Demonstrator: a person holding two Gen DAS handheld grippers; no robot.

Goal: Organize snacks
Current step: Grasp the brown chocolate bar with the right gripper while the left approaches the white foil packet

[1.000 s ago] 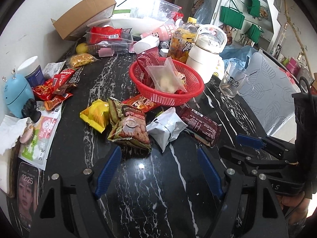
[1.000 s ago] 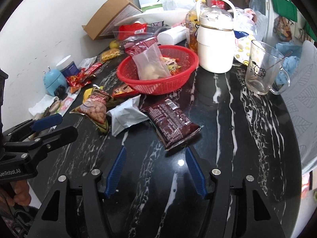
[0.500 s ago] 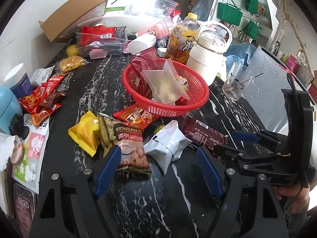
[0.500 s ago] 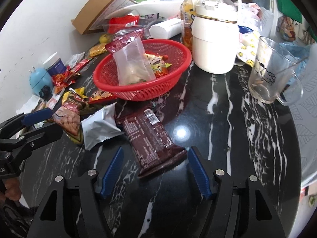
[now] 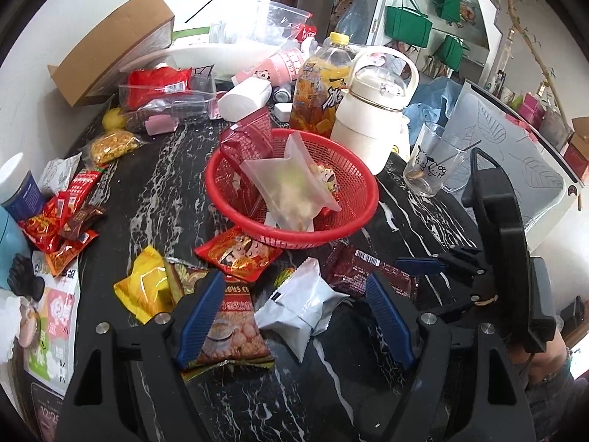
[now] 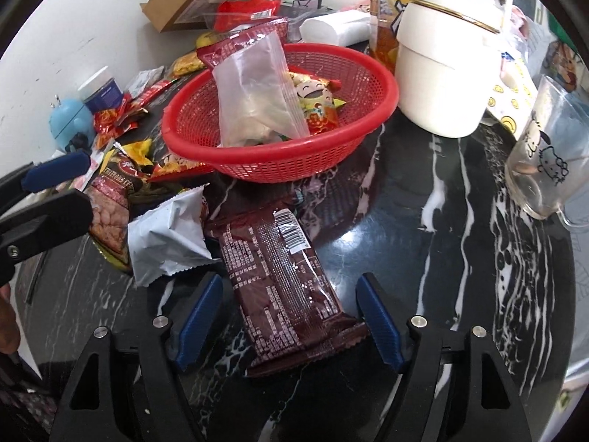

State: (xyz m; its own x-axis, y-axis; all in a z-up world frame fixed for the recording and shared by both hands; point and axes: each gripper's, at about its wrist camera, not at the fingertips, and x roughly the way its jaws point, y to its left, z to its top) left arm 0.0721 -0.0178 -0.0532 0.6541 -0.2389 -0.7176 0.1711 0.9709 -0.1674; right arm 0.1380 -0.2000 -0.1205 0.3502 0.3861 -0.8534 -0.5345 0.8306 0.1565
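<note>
A red basket on the black marble table holds a clear bag and other snack packs. In front of it lie a silver pack, a peanut pack, a yellow pack, a red pack and a long brown pack. My left gripper is open, its blue pads either side of the silver pack. My right gripper is open, its pads either side of the brown pack's near end.
A white jug, a juice bottle and a glass mug stand right of the basket. More snacks, a blue tin, a cardboard box and plastic tubs crowd the left and back.
Both grippers have moved forward toward the basket. The silver pack is now between the left pads and the brown pack's end between the right pads. Both stay open.
</note>
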